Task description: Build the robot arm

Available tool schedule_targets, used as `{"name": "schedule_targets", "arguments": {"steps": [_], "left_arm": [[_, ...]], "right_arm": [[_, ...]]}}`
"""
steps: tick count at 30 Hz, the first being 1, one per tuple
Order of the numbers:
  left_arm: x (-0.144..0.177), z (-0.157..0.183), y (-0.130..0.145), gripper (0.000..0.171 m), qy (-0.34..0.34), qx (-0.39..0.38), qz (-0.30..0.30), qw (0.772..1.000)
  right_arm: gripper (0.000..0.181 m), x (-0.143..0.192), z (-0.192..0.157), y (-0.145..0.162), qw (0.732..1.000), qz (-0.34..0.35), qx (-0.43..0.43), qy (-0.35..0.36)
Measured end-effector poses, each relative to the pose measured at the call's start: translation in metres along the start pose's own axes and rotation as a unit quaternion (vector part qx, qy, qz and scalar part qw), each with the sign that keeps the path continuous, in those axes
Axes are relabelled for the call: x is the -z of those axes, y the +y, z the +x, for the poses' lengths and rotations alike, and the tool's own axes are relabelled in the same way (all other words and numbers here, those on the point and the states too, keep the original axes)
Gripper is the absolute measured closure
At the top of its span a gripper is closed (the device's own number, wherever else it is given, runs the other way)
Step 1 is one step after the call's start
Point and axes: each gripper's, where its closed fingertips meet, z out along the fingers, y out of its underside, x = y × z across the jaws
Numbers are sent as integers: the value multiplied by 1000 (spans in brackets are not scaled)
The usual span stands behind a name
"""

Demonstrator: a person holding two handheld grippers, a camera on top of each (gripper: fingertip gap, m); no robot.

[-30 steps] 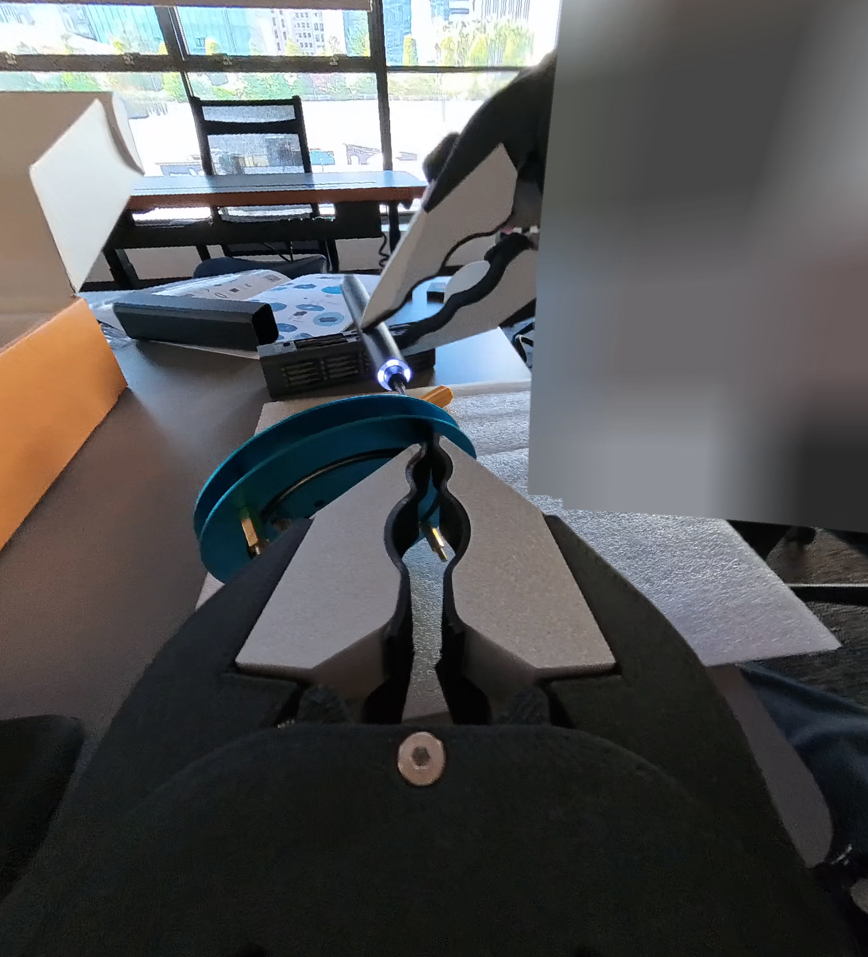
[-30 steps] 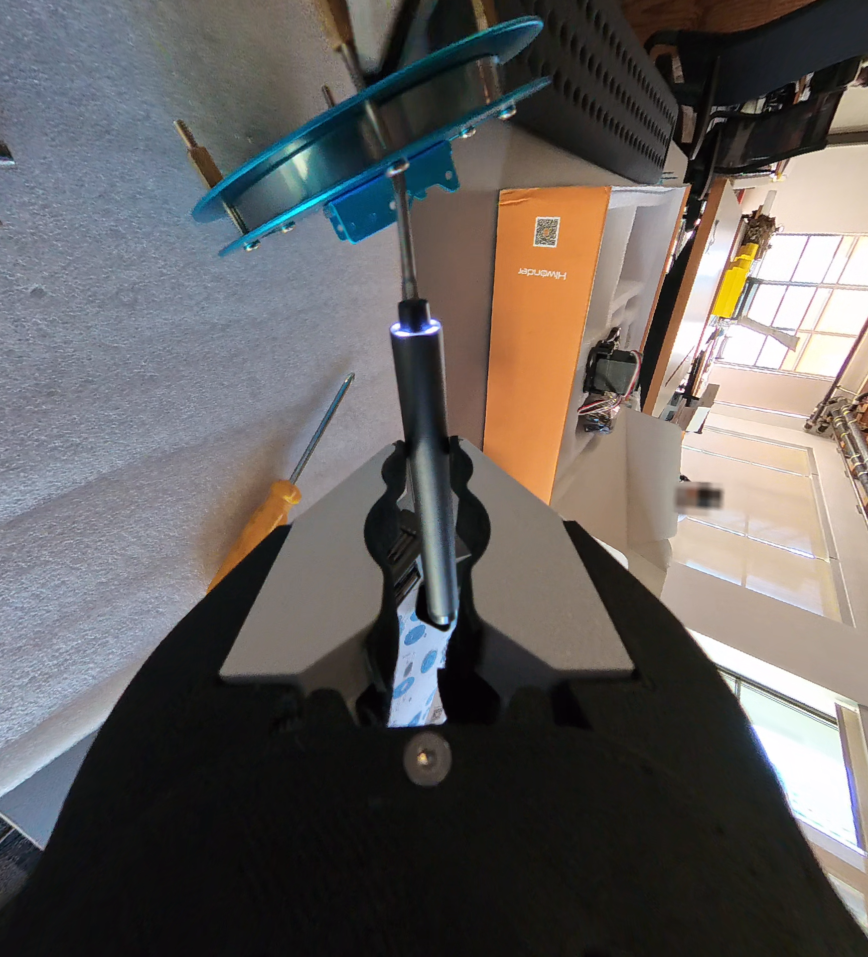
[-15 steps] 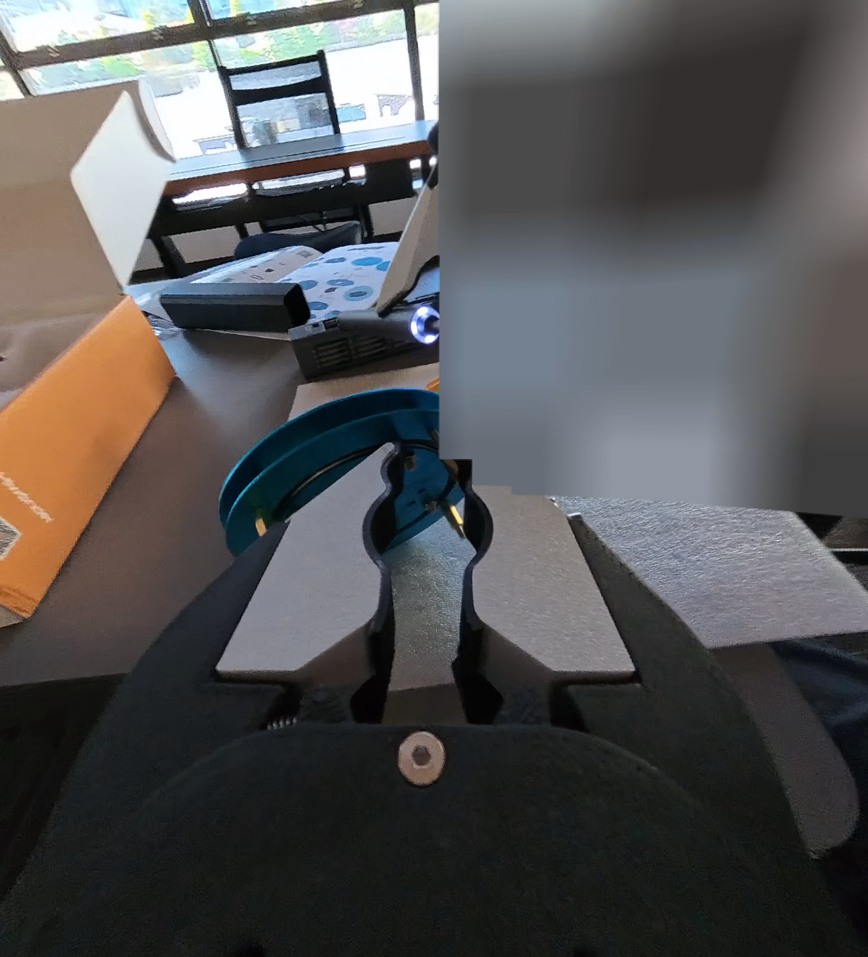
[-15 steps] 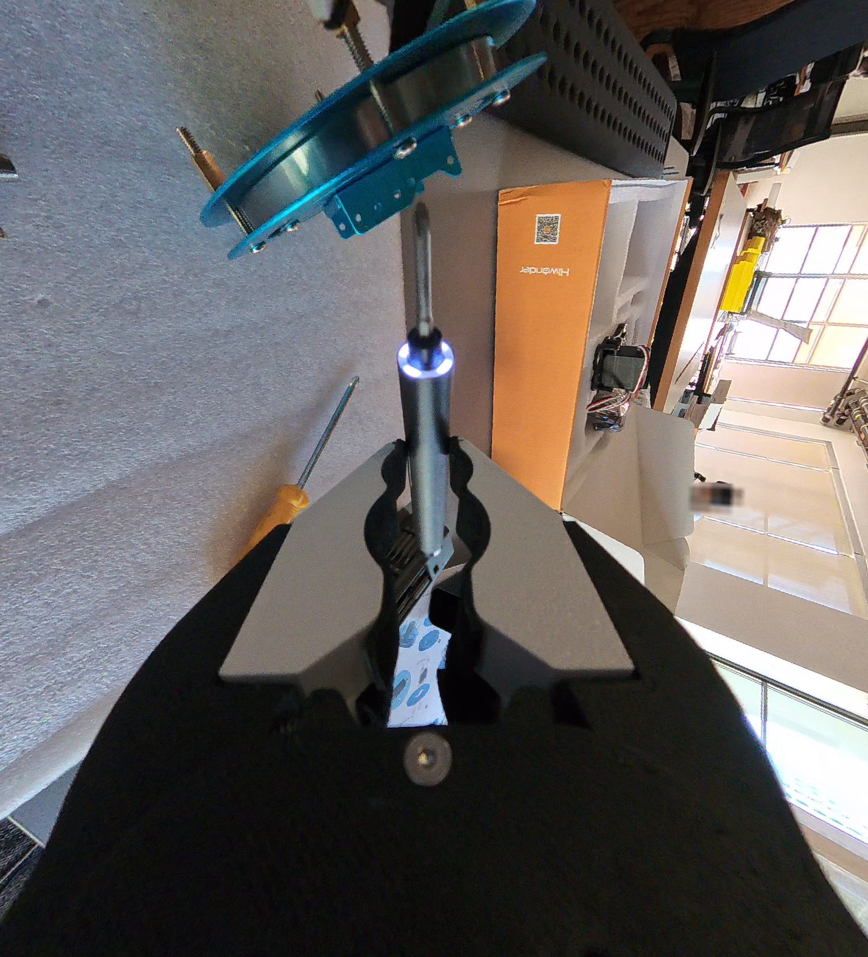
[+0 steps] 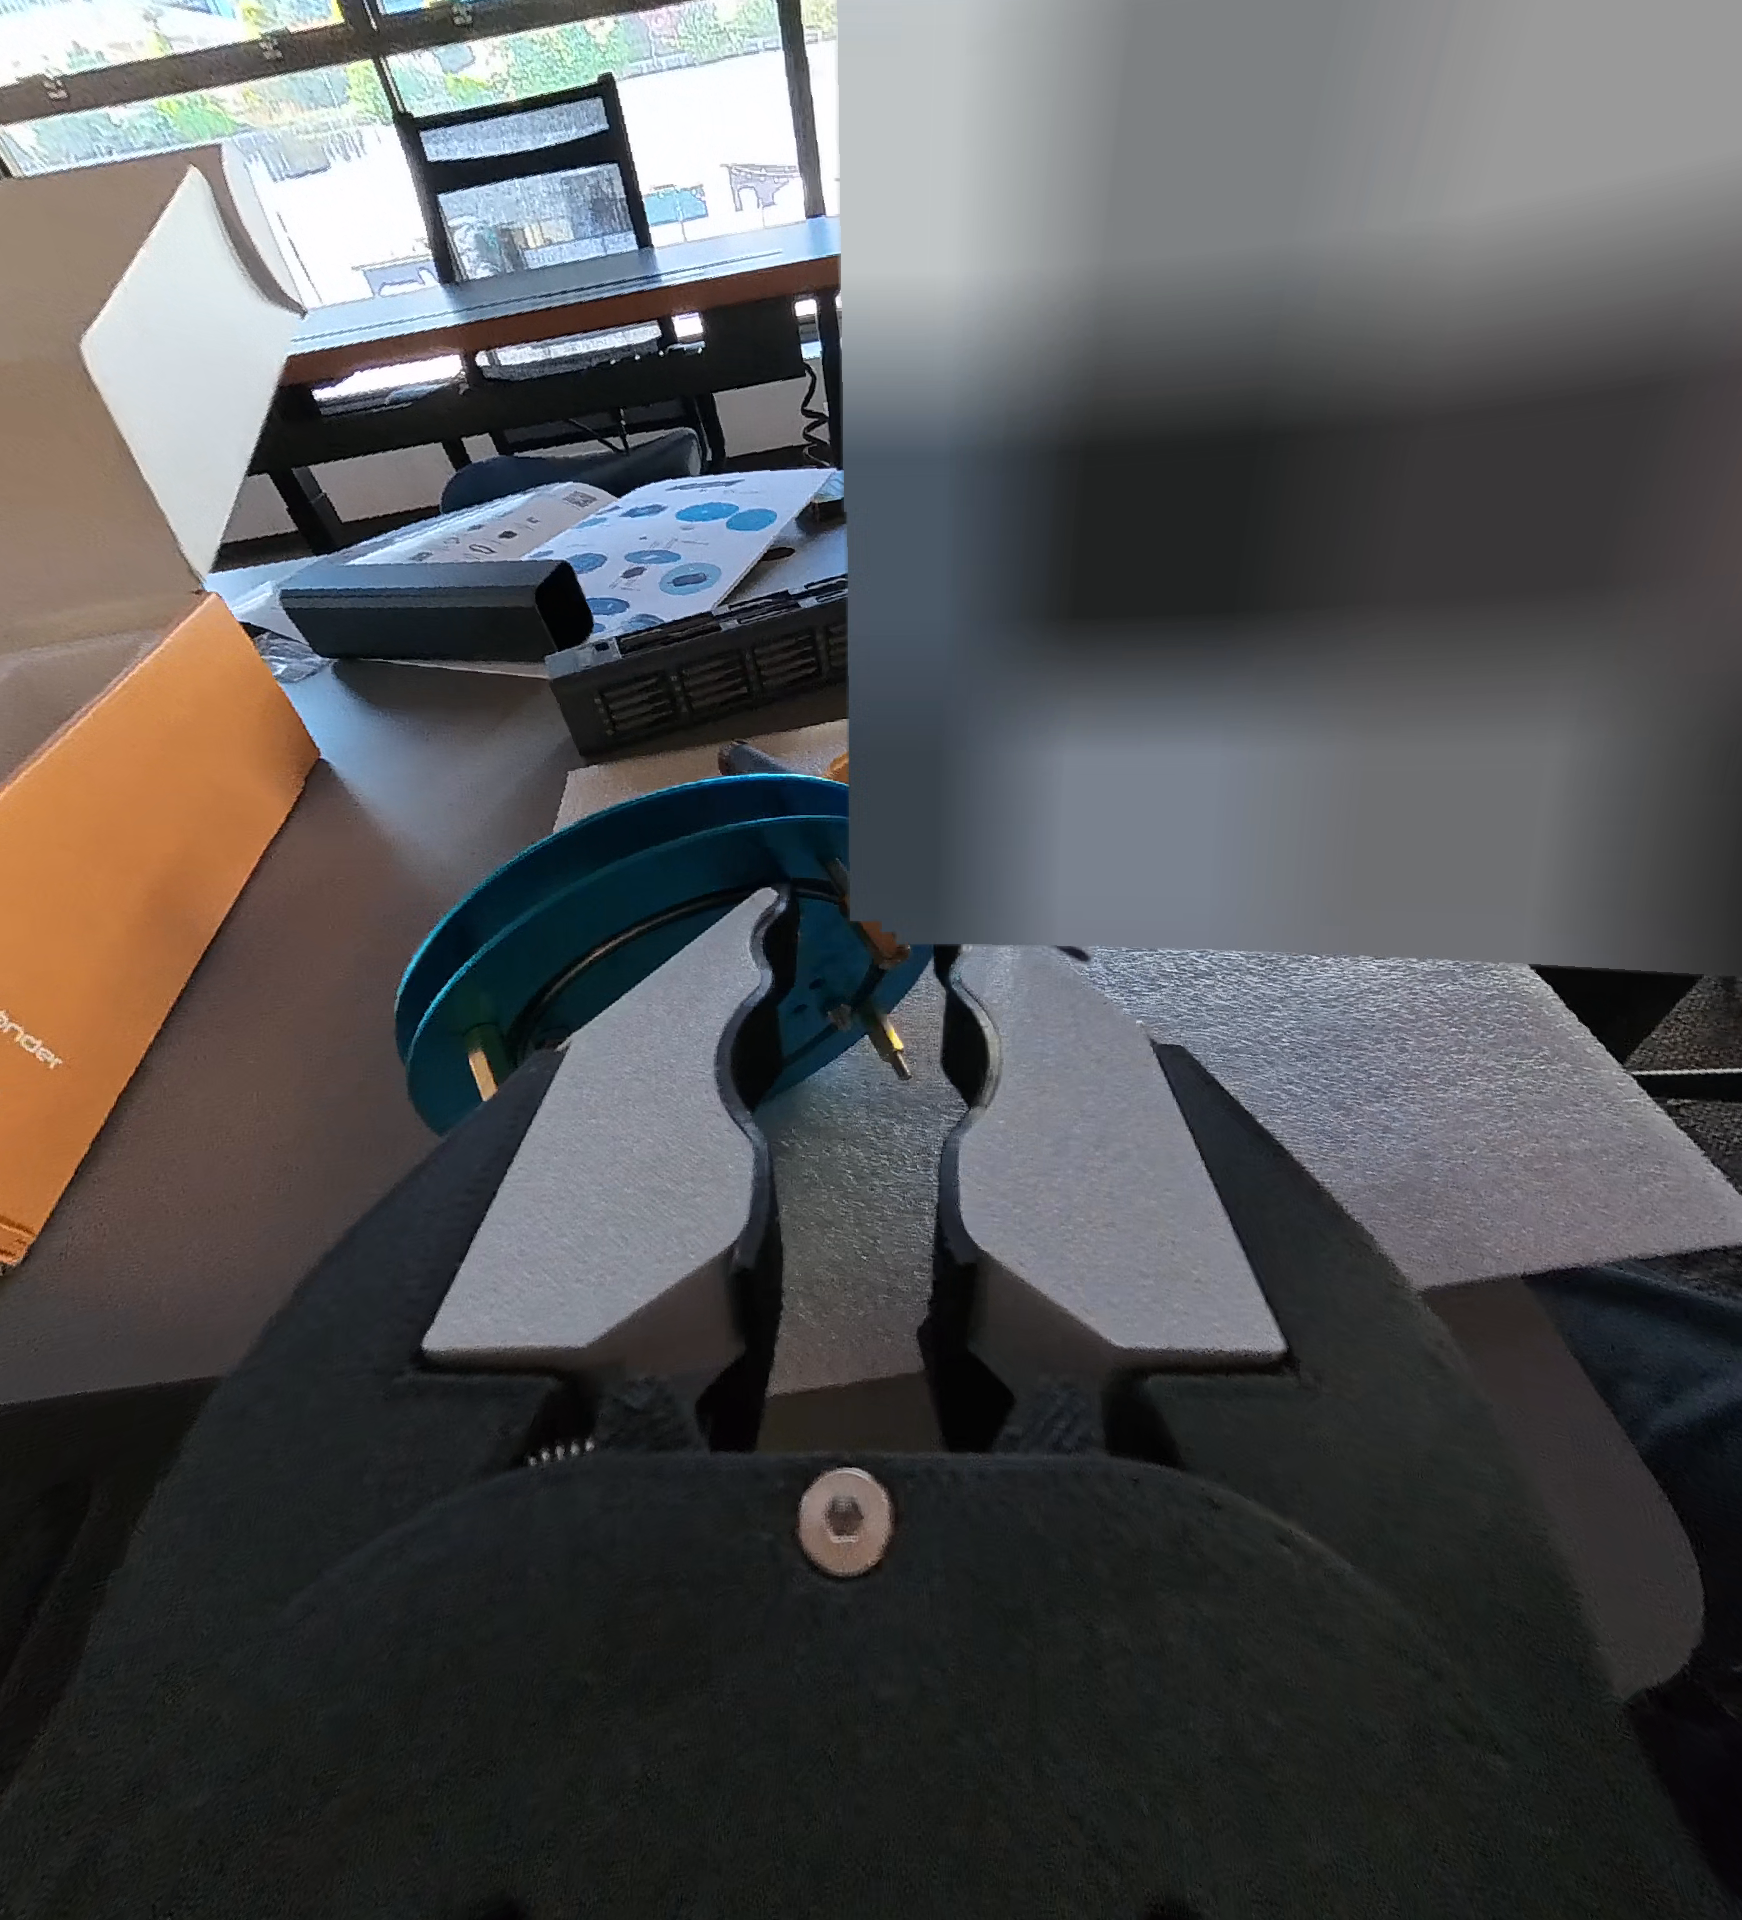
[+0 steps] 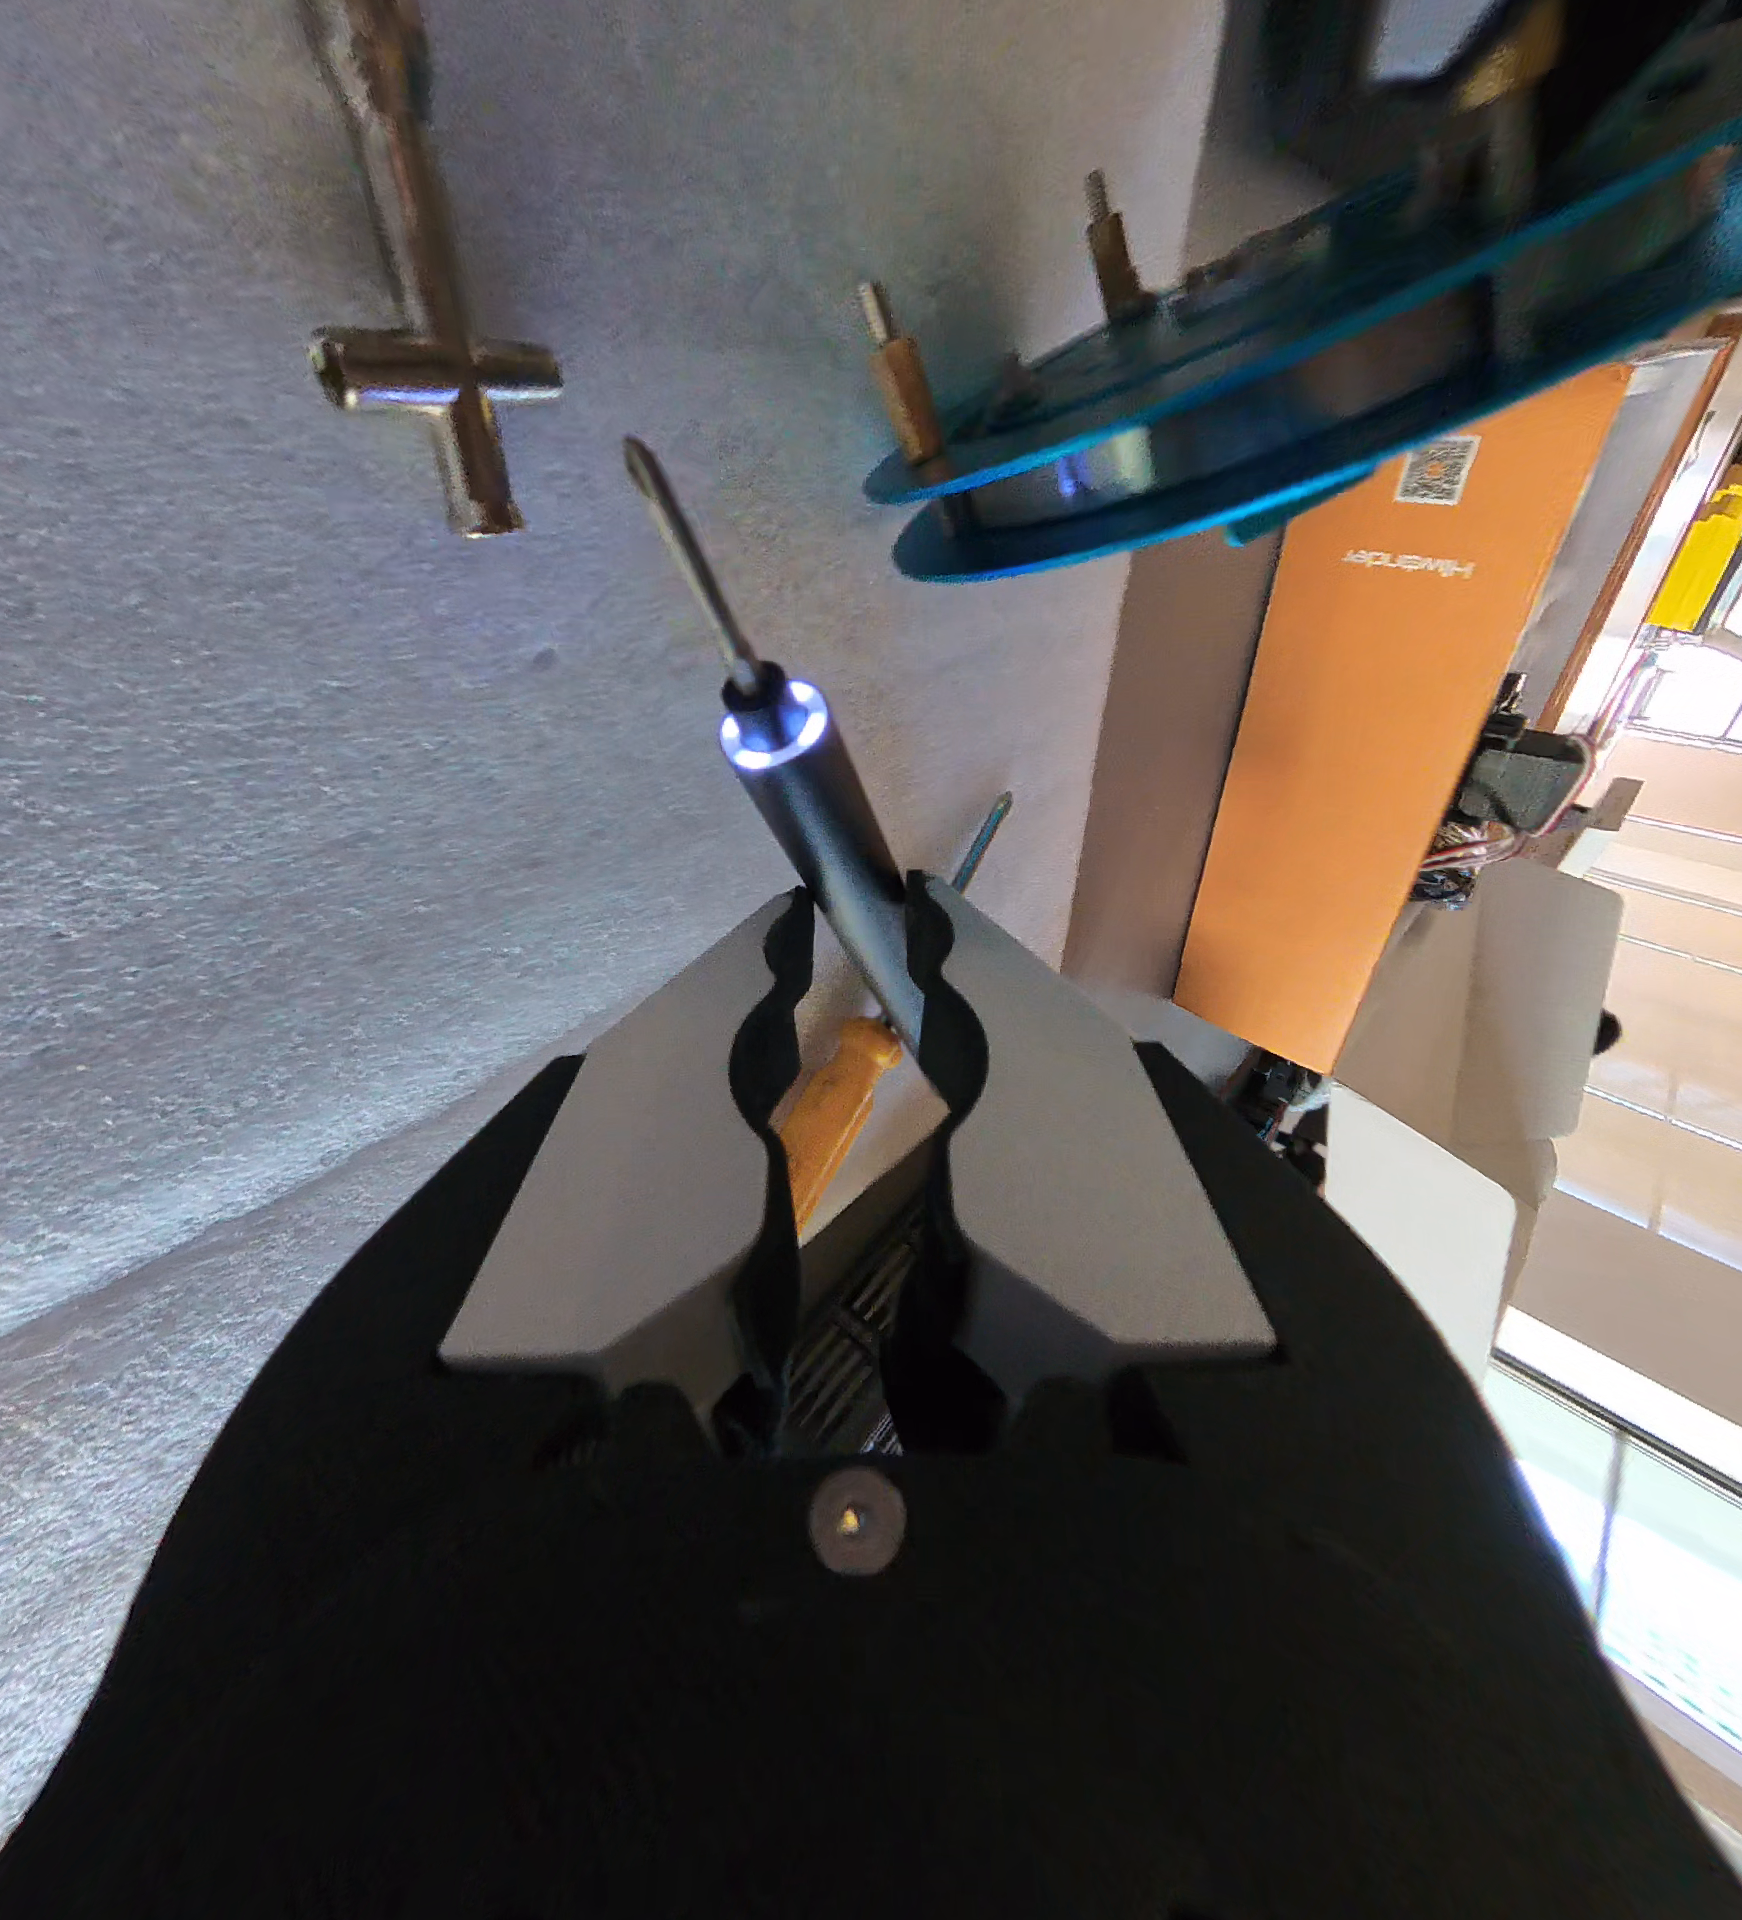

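Note:
A blue two-disc assembly point(image 5: 638, 883) with brass standoffs stands tilted on the white foam mat point(image 5: 1366, 1122). My left gripper point(image 5: 854, 966) is open, its jaws spread just in front of the assembly's lower rim and holding nothing. My right gripper point(image 6: 859, 888) is shut on a grey electric screwdriver point(image 6: 805, 790) with a lit ring, gripped at the tips. The screwdriver tilts to the left and its bit points at bare mat point(image 6: 223, 727). The assembly point(image 6: 1262, 436) is blurred at the upper right of the right wrist view, apart from the bit.
A cross-shaped metal wrench point(image 6: 431, 374) and an orange-handled screwdriver point(image 6: 836, 1101) lie on the mat. An open orange box point(image 5: 98, 914) stands at the left. A black bit case point(image 5: 701, 675), a black sleeve point(image 5: 431, 613) and a printed sheet point(image 5: 659, 551) lie behind. My hands' fingertips stand some 11 centimetres from each other. The cross-shaped metal wrench point(image 6: 431, 374) is about equally far from each gripper, around 9 centimetres.
My left gripper has opened, let go of the blue assembly and drawn back. My right gripper has pulled the screwdriver bit off the assembly and swung it left, now tilted.

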Motion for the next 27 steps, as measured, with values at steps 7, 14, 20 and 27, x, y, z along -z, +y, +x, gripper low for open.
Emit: {"name": "schedule_targets", "arguments": {"steps": [7,14,20,27], "left_arm": [[1,0,-1,143,12,-8,3,1000],[-1,4,-1,136,29,-19,8,999],[-2,2,-2,132,38,-35,8,999],[-3,-11,-3,131,23,-39,15,999]], "right_arm": [[159,7,-15,-3,1000,-11,-8,-24],[139,48,47,-58,828,275,-486,-50],[145,2,42,-65,829,195,-524,10],[170,-3,45,-61,742,183,-645,19]]}}
